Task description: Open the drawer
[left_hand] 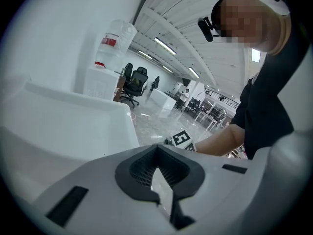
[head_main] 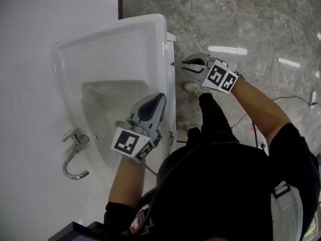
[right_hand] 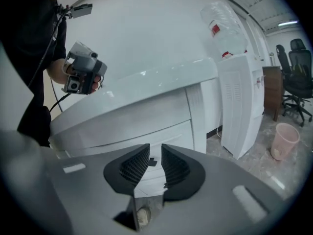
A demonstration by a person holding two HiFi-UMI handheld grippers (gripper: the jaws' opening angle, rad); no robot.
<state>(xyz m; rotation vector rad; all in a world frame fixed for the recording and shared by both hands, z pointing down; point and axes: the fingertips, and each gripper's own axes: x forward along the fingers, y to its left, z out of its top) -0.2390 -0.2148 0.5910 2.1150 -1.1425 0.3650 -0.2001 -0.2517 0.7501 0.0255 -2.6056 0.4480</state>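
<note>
A white sink cabinet (head_main: pixel 169 79) stands below the basin (head_main: pixel 115 59). In the right gripper view its stacked drawer fronts (right_hand: pixel 142 131) face me, and a small dark handle (right_hand: pixel 152 161) shows through the gap between the jaws. My right gripper (right_hand: pixel 155 152) is open a little with nothing between its pads. It hangs off the cabinet's front, apart from it, over the floor (head_main: pixel 186 66). My left gripper (head_main: pixel 161 99) hovers above the basin's front rim with its fingers together and empty; its tips (left_hand: pixel 156 148) meet in its own view.
A chrome faucet (head_main: pixel 75 152) sits at the basin's left. Right of the cabinet stand a white water dispenser (right_hand: pixel 239 97), a pink bin (right_hand: pixel 284 140) and office chairs (right_hand: pixel 296 82). A cable (head_main: pixel 296 98) lies on the marble floor. My shoe (head_main: pixel 192 87) is beside the cabinet.
</note>
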